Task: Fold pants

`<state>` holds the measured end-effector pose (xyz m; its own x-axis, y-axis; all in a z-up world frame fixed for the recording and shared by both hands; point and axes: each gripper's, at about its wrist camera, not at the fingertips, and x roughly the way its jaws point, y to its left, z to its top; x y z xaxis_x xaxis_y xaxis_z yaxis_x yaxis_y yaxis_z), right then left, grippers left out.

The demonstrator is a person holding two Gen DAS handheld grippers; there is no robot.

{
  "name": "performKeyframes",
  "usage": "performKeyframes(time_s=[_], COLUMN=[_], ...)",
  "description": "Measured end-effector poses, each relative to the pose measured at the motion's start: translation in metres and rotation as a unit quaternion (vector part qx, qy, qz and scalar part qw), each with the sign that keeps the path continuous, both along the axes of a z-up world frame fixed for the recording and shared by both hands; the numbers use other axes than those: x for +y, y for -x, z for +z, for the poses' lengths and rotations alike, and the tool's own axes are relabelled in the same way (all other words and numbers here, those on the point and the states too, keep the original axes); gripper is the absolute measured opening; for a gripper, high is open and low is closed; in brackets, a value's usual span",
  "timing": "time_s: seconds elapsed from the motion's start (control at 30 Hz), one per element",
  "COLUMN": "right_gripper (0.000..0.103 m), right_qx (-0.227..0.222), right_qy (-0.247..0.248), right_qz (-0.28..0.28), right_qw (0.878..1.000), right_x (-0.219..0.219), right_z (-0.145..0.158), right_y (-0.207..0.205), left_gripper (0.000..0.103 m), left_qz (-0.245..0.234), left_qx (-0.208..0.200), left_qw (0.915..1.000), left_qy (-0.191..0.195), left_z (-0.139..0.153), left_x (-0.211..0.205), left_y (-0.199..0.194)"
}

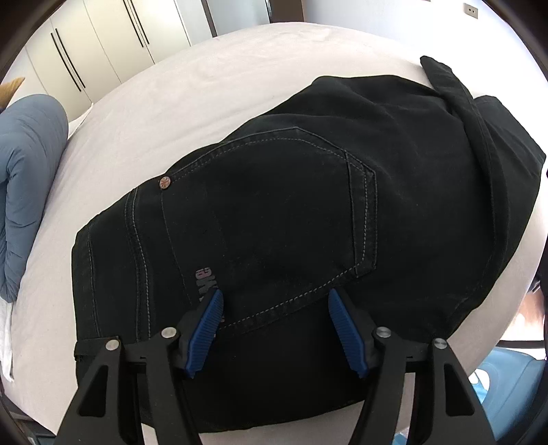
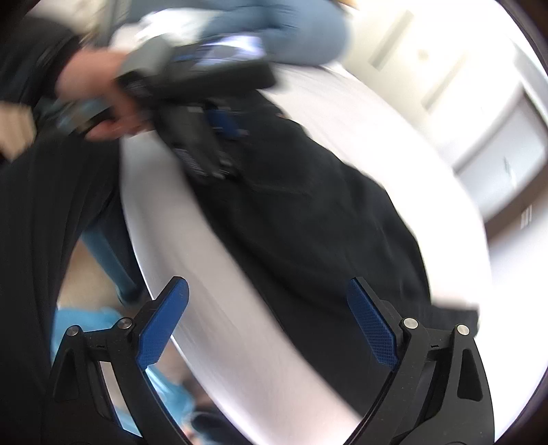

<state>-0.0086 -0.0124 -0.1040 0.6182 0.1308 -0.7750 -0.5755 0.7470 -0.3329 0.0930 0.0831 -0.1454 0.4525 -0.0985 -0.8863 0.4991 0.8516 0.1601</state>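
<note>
In the left wrist view, our left gripper (image 1: 274,301) hangs just above the black pants (image 1: 308,191), its blue fingers (image 1: 209,325) spread wide with nothing between them. Right under the fingers we see a back pocket (image 1: 267,212) outlined in pale stitching, with a small copper rivet (image 1: 164,182) at its upper left corner and a bit of pink lettering (image 1: 200,284) near the left finger. The pants lie folded into a compact bundle on the white bed (image 1: 171,102), with one hem (image 1: 455,96) sticking up at the far right. Farther left, a blue pillow (image 1: 27,171) rests at the bed's edge, and beyond the bed stands a row of pale wardrobe doors (image 1: 102,44) with dark handles.

The right wrist view is heavily blurred. Our right gripper (image 2: 267,297) also stands open and empty, held over the bed (image 2: 239,325) beside the dark pants (image 2: 325,222). Farther along, we make out the left gripper (image 2: 202,137) over the pants, held by our hand (image 2: 102,92). Behind it lies the blue pillow (image 2: 291,30), and pale cabinet fronts (image 2: 479,119) fill the far right.
</note>
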Motion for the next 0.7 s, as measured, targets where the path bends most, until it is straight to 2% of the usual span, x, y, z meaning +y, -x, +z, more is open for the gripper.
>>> performKeyframes(time_s=[0.07, 0.1, 0.13, 0.2, 0.23, 0.27, 0.37, 0.43, 0.5, 0.67, 0.7], right_gripper=[0.093, 0.093, 0.093, 0.093, 0.091, 0.09, 0.079, 0.064, 0.056, 0.055, 0.055], right_qx=[0.024, 0.029, 0.033, 0.046, 0.051, 0.049, 0.028, 0.017, 0.019, 0.047, 0.057], right_qy=[-0.079, -0.123, -0.166, -0.27, -0.329, -0.374, -0.474, -0.504, -0.528, -0.579, -0.591], right_qz=[-0.074, -0.109, -0.143, -0.218, -0.255, -0.282, -0.333, -0.353, -0.369, -0.404, -0.417], right_qw=[0.994, 0.986, 0.975, 0.937, 0.908, 0.882, 0.815, 0.788, 0.765, 0.706, 0.688], right_x=[-0.041, -0.065, -0.09, -0.149, -0.182, -0.211, -0.284, -0.324, -0.353, -0.413, -0.421], right_z=[0.012, 0.018, 0.024, 0.036, 0.041, 0.044, 0.049, 0.049, 0.043, 0.011, 0.0], right_y=[-0.014, -0.022, -0.029, -0.046, -0.055, -0.062, -0.08, -0.094, -0.11, -0.152, -0.16], left_gripper=[0.065, 0.064, 0.064, 0.065, 0.065, 0.065, 0.065, 0.065, 0.067, 0.067, 0.067], left_qz=[0.006, 0.014, 0.023, 0.036, 0.036, 0.034, 0.028, 0.049, 0.053, 0.069, 0.074], left_qx=[0.001, -0.002, -0.011, -0.019, -0.017, -0.015, 0.004, 0.045, 0.038, 0.052, 0.055], left_qw=[0.9998, 0.9999, 0.9995, 0.996, 0.9947, 0.9942, 0.9956, 0.9938, 0.9921, 0.9903, 0.9895], left_qy=[-0.017, -0.007, 0.02, 0.079, 0.094, 0.101, 0.089, 0.088, 0.107, 0.109, 0.111], left_z=[0.011, 0.019, 0.032, 0.052, 0.055, 0.054, 0.032, 0.007, -0.002, -0.003, -0.004], left_x=[-0.003, -0.004, -0.006, -0.014, -0.021, -0.029, -0.045, -0.04, -0.033, -0.032, -0.035], left_y=[0.0, -0.001, -0.003, -0.009, -0.013, -0.016, -0.027, -0.04, -0.038, -0.038, -0.04])
